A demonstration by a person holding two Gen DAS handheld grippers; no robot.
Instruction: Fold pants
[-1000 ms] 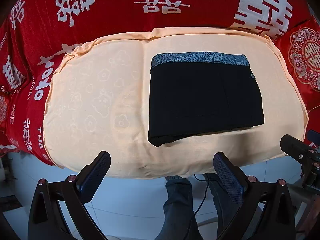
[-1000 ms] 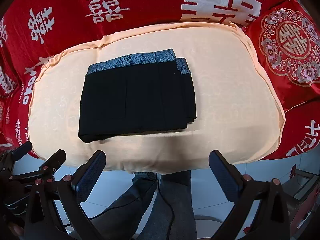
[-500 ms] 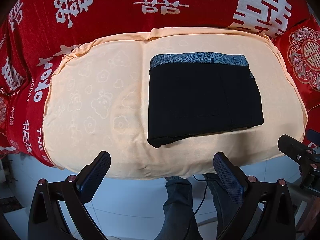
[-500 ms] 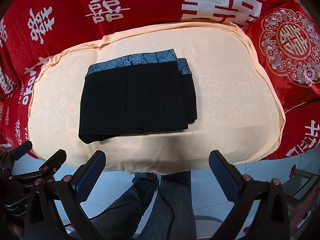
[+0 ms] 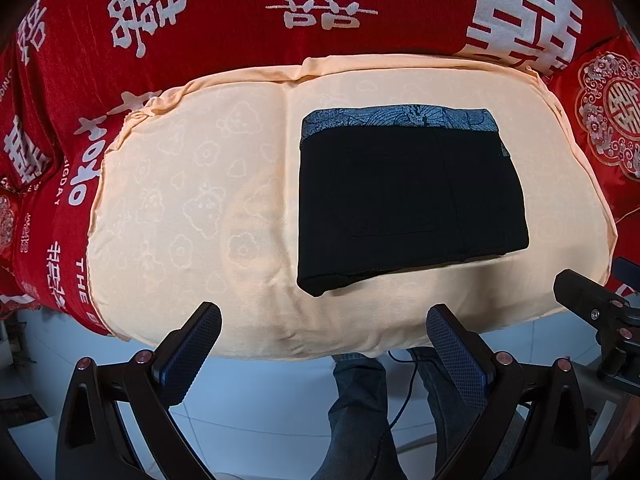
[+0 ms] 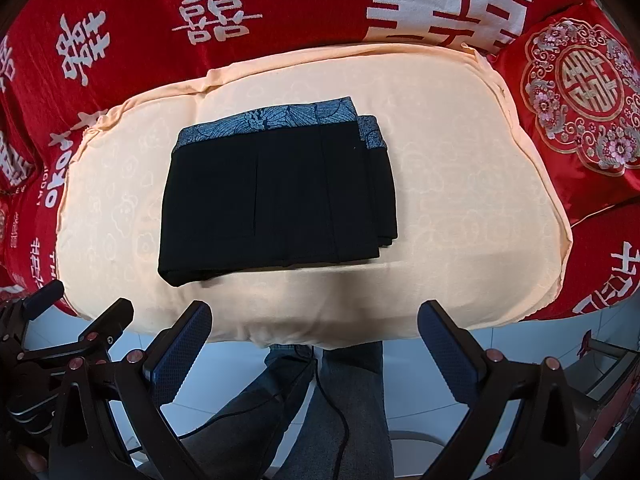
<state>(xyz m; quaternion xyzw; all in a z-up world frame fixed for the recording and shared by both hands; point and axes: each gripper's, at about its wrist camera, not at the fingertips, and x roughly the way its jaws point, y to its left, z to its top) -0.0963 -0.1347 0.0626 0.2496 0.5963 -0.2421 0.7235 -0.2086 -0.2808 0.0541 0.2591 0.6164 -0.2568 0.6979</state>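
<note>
Lying as a squat, layered rectangle on the peach cushion [image 6: 460, 208], the black pants [image 6: 276, 200] look fully folded: the blue patterned waistband [image 6: 272, 122] runs along the far edge at 12 o'clock, and the stacked fold edges show along the side at 3 o'clock in the right wrist view. In the left wrist view the bundle sits toward 2 o'clock from the cushion's middle, flat, with one near corner bulging slightly at about 7 o'clock of the bundle.

Both tools are clear of the cloth. The left gripper [image 5: 320, 356] is spread wide with nothing between its fingers and hangs off the cushion's near edge at 6 o'clock, over the floor and the person's jeans. The right gripper [image 6: 316, 356] is likewise released and empty, well apart from the pants.

By my judgement the folding is done, or all but done. What might remain is only tidying: pressing down the puffy near corner and squaring the offset layers on the 3 o'clock side, where a second strip of waistband peeks out. No part of the garment trails loose.
</note>
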